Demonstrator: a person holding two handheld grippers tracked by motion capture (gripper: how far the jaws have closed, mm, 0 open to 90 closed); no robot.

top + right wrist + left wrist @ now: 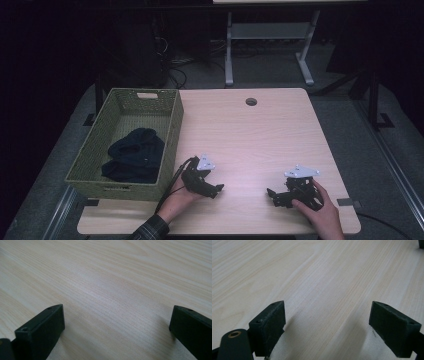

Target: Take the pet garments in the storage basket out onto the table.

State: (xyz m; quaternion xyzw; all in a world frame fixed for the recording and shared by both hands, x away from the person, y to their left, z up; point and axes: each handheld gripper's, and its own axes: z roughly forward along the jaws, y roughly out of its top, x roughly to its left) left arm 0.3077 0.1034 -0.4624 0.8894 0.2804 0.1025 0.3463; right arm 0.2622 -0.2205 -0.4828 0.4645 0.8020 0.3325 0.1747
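No legible text, label, brand, number or sign on the tabletop (260, 135), the woven basket (170, 131), the dark cloth (135, 155) or either gripper body.

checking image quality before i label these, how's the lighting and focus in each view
High view: dim, surroundings nearly black, the dark cloth in the basket shows little detail. Left gripper view: bright table, sharp wood grain, soft shadows beside the jaws. Right gripper view: even light, near jaws slightly soft, no glare.

Each black hand-held gripper (218, 189) carries a grey three-cornered plate (205, 162); the left forearm wears a plaid sleeve (149, 231).
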